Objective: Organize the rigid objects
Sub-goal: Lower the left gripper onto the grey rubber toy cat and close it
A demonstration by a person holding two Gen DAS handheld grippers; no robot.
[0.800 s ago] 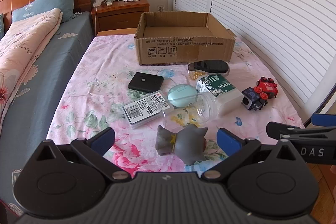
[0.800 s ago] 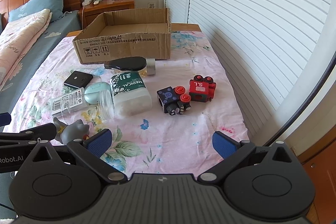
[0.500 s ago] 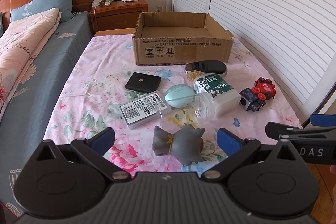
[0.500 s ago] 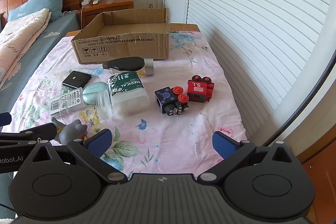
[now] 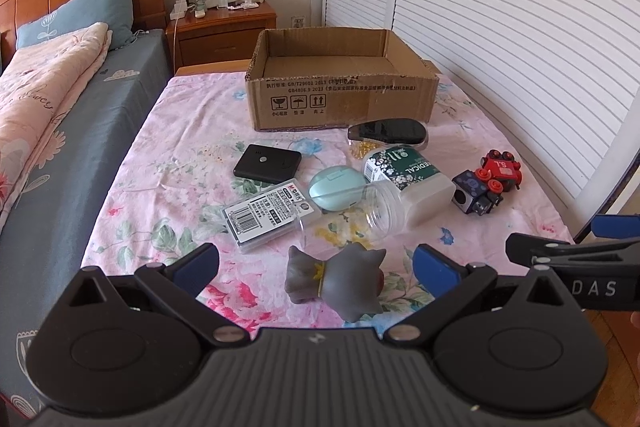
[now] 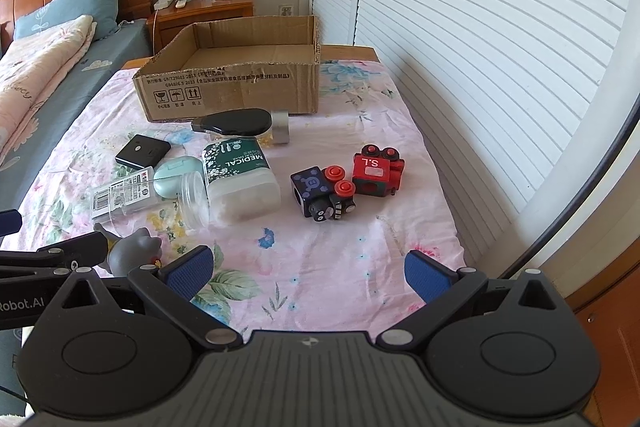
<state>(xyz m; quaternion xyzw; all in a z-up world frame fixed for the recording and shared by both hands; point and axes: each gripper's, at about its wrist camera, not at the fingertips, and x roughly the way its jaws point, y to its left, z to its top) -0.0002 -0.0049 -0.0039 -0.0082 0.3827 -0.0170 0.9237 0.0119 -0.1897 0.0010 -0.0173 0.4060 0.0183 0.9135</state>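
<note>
Nothing had yet gone into the cardboard box [image 5: 344, 103], which stood open at twelve o'clock on the far side of the flowered worktop [image 5: 188, 155], so I judged I was at the very start, choosing a first piece. Both my claws hung above the near edge with jaws spread wide and nothing between them: the left claw [image 5: 316, 265] and the right claw [image 6: 307, 271]. From large to small, the medical bottle [image 6: 240, 175] lay on its side at eleven o'clock of my right claw, the clear jar [image 5: 360, 213] beside it, then the grey figurine [image 5: 340, 283], just ahead of my left claw at twelve o'clock. The red toy train [image 6: 378, 169] and dark toy block [image 6: 320, 191] sat at one o'clock of my right claw. My next move, I reckoned, called for lowering the left claw to straddle the figurine.
</note>
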